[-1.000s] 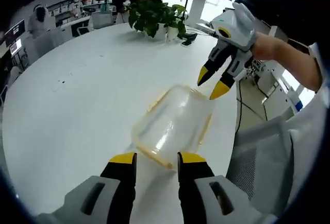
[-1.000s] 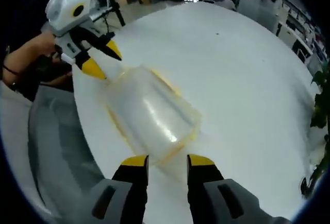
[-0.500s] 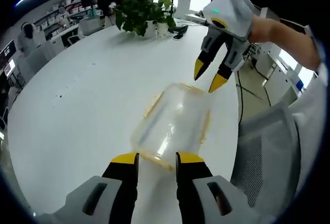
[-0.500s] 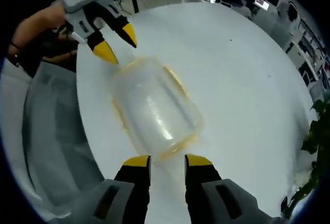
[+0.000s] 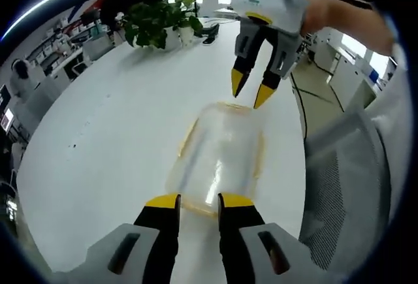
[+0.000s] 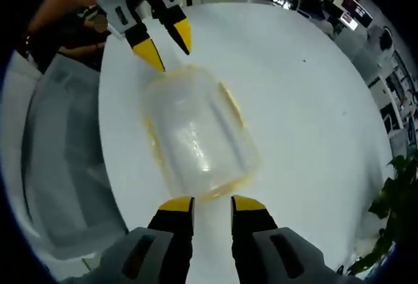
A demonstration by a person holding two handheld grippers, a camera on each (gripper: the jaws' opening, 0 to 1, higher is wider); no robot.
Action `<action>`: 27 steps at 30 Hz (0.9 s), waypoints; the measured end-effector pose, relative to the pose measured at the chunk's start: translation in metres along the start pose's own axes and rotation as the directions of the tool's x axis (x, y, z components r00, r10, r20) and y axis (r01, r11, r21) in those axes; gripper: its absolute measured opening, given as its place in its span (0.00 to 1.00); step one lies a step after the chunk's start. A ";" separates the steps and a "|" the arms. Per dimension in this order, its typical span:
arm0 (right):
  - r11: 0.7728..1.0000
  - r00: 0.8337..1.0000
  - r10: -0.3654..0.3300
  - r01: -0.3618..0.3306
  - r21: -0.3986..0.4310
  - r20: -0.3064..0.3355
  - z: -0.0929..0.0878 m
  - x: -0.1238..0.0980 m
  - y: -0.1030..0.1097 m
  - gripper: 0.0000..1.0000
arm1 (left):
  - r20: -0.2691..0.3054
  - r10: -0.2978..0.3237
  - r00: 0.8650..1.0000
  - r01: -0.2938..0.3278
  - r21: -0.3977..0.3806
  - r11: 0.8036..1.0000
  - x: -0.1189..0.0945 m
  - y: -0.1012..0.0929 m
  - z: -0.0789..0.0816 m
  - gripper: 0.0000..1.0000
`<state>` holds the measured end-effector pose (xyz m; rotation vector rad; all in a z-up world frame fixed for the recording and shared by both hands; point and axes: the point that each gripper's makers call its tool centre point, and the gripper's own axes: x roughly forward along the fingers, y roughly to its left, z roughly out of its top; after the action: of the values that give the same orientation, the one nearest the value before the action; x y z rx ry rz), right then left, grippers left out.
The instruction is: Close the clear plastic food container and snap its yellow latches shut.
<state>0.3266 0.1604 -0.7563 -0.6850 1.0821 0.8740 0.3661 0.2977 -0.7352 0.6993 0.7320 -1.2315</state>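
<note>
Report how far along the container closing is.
Done: the lid sits on the clear container on the white table. In hand: the left gripper and right gripper hover open at opposite ends, gripping nothing. Left: pressing the yellow latches; whether any is snapped can't be told.

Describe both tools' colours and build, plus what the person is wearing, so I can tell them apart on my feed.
Both look alike: the left tool and right tool have grey bodies and black jaws tipped in yellow. Seen from across, each has a rounded white-and-grey housing with a yellow-ringed dot. The person wears a white garment.
</note>
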 end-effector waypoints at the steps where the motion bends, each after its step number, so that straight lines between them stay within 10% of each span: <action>1: 1.000 1.000 -0.001 0.001 -0.006 -0.004 0.000 0.000 0.000 0.19 | -0.001 0.001 1.000 -0.001 0.013 1.000 0.000 0.000 0.000 0.21; 27: 0.995 0.999 -0.001 0.005 -0.104 0.038 0.020 0.002 -0.001 0.03 | -0.029 -0.027 0.999 0.032 0.184 0.982 0.013 -0.010 0.009 0.07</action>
<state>0.3366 0.1773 -0.7512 -0.7537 1.0065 0.9423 0.3595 0.2812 -0.7413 0.8604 0.6572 -1.3309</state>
